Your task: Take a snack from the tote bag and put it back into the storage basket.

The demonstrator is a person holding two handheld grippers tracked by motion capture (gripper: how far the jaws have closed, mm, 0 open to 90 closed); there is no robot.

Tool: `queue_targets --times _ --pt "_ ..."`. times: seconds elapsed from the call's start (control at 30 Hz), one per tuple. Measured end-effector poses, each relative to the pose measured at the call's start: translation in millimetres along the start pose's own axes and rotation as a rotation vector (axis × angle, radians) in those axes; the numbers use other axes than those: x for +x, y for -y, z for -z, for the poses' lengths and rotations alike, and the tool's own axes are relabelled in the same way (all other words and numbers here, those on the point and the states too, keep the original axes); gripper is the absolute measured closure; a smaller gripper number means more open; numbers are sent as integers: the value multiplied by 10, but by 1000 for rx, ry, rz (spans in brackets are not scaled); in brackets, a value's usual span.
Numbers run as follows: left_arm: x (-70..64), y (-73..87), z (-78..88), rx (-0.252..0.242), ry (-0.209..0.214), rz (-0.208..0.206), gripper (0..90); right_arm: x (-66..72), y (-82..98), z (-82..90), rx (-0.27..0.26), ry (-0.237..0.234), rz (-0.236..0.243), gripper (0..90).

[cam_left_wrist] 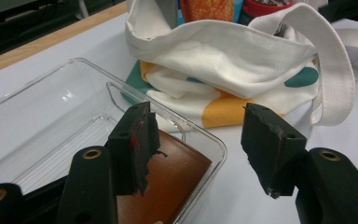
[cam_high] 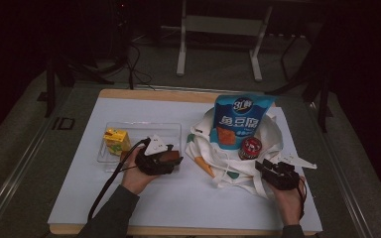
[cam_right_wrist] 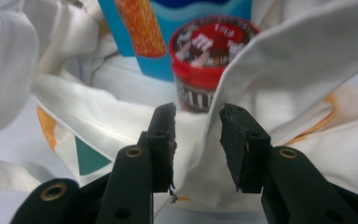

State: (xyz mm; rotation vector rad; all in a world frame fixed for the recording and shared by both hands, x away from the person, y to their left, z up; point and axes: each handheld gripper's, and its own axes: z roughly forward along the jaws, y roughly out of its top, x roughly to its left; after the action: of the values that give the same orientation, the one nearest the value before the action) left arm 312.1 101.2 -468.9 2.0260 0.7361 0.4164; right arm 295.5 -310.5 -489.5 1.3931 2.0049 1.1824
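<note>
A white tote bag (cam_high: 228,161) with teal and orange patches lies on the white mat, with a blue snack pouch (cam_high: 240,121) and a red-lidded jar (cam_high: 250,148) standing in its mouth. My right gripper (cam_high: 261,166) is at the bag's front rim. In the right gripper view (cam_right_wrist: 198,126) a fold of the bag's cloth (cam_right_wrist: 284,70) is pinched between its jaws, just below the jar (cam_right_wrist: 205,60). My left gripper (cam_left_wrist: 205,149) is open at the clear tray's (cam_left_wrist: 74,93) near corner. One jaw hangs over a flat brown item (cam_left_wrist: 177,179) in the tray and the other is outside the wall.
A yellow juice carton (cam_high: 116,140) stands in the clear tray's (cam_high: 110,126) left end. The white mat (cam_high: 188,198) covers a wooden table (cam_high: 129,92) whose edge shows at the back. Cables and a metal stand sit on the floor beyond.
</note>
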Motion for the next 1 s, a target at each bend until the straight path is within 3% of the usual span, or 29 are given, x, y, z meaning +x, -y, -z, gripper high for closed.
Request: queue_targets --times 0.07,0.2,0.47,0.63,1.0 --pt "-22 -1 -22 7 24 -7 441 -7 -59 75 -9 1 7 647" --pt "-87 1 -67 8 30 -33 458 -80 -226 205 -32 14 17 645" --pt "-191 9 -138 5 49 -48 488 -83 -492 238 -16 40 67 636" --pt "-244 34 -189 -4 50 -46 485 -77 -598 278 -43 48 63 634" --pt "-385 59 -262 -13 75 -86 477 -194 -813 151 -43 13 42 617"
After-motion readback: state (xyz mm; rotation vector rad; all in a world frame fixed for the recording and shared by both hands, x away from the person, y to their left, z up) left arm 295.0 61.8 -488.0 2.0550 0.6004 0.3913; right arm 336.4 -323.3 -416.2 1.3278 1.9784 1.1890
